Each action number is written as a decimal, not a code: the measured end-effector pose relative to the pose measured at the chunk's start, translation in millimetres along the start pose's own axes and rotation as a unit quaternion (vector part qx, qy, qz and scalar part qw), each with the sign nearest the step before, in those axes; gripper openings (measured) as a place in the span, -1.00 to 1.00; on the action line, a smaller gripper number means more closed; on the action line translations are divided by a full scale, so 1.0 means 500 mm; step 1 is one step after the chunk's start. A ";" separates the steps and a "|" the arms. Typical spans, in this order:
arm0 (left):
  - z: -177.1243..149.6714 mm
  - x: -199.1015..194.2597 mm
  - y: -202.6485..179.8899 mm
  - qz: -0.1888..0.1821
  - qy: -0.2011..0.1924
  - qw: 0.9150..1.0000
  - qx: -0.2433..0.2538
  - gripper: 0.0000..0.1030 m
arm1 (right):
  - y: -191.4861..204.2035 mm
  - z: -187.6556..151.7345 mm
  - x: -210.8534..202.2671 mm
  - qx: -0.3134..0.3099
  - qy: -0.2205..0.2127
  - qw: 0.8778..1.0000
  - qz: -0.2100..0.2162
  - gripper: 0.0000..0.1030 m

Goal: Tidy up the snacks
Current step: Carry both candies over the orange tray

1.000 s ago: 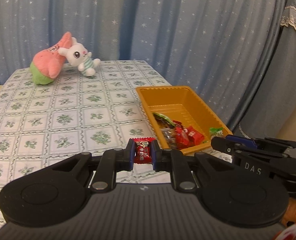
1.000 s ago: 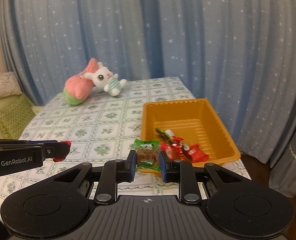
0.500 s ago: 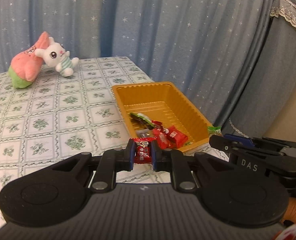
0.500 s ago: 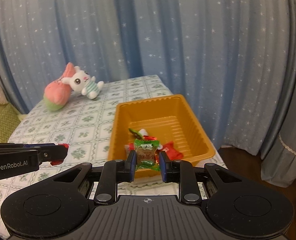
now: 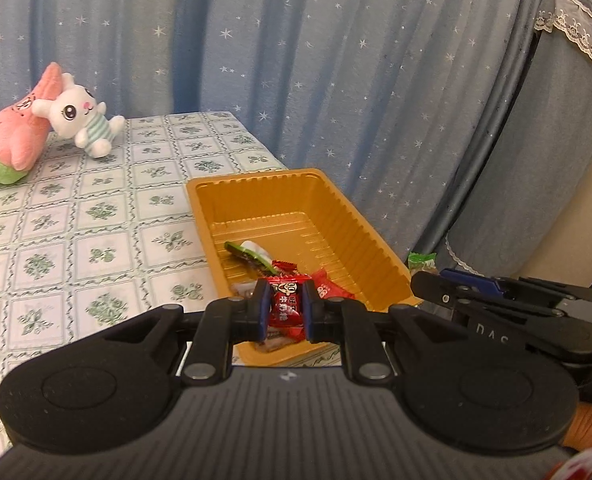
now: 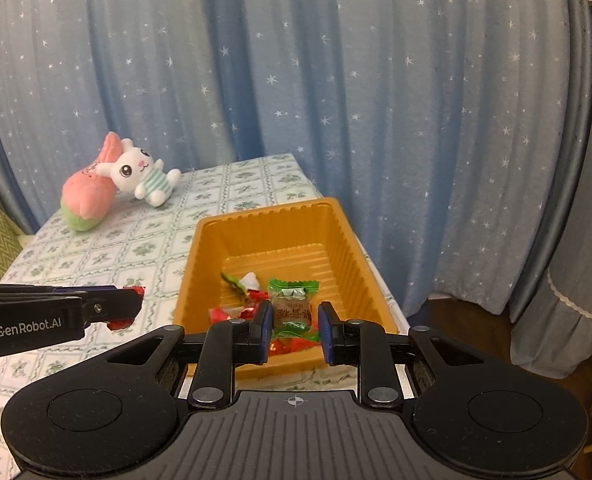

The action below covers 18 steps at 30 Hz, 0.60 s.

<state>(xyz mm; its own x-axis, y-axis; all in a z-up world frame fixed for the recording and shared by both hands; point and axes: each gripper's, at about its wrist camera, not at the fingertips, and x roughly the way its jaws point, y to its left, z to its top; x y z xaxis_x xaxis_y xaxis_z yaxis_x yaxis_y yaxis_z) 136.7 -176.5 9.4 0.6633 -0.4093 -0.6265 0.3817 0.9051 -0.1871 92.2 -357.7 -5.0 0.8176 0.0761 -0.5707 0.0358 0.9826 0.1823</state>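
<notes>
Left gripper [image 5: 283,310] pinching one red candy [image 5: 284,307], right gripper [image 6: 294,327] clamping one green candy [image 6: 292,307], orange tray [image 6: 337,236] at twelve o'clock, two plush toys [image 6: 108,184] beyond.

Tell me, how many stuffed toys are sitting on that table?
2. A pink and green star plush lies at the far left end of the table, and a white bunny plush leans against it. None looks hidden.

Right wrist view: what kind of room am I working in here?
Most likely a home living room or bedroom: a floral checked tablecloth covers the table, a blue star-print curtain hangs behind it, and a white plush rabbit leans on a pink plush toy.
</notes>
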 end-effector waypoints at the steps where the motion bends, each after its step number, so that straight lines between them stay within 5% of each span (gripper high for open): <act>1: 0.003 0.007 -0.002 -0.001 0.001 1.000 0.001 -0.72 | -0.004 0.003 0.005 0.000 0.000 1.000 -0.001 -0.52; 18: 0.033 0.093 -0.016 -0.012 0.018 1.000 0.009 -0.72 | -0.040 0.042 0.076 -0.009 0.014 1.000 0.005 -0.52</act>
<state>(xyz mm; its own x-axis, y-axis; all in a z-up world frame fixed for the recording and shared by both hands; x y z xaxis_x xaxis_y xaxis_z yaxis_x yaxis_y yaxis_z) 175.2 -204.8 -5.6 0.6300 -0.4258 -0.6494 0.4082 0.8930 -0.1895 134.8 -378.2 -13.5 0.8014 0.0910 -0.5912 0.0172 0.9845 0.1748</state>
